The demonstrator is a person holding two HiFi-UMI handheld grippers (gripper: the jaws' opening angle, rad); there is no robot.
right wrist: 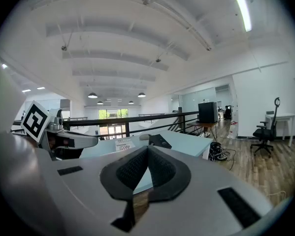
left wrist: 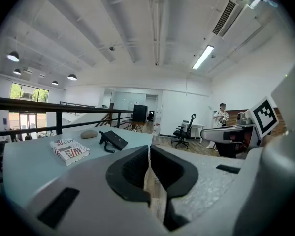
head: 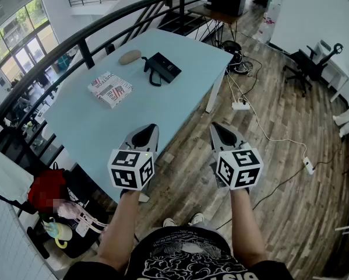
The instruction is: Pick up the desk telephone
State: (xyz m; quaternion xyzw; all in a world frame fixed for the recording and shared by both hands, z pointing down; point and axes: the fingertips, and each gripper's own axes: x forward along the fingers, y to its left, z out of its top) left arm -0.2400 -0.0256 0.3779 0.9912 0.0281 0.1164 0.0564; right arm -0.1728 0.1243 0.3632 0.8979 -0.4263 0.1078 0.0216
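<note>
L gripper & R gripper both fully closed, nothing btwn jaws, held side by side at near edge of light-blue table. Black desk telephone sits on table's far part, near tan oval obj, well apart from both grippers.

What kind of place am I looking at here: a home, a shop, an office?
Most likely an open-plan office on an upper level: a desk telephone on a pale blue table, a black office chair, and a railing that seems to overlook a lower floor.
</note>
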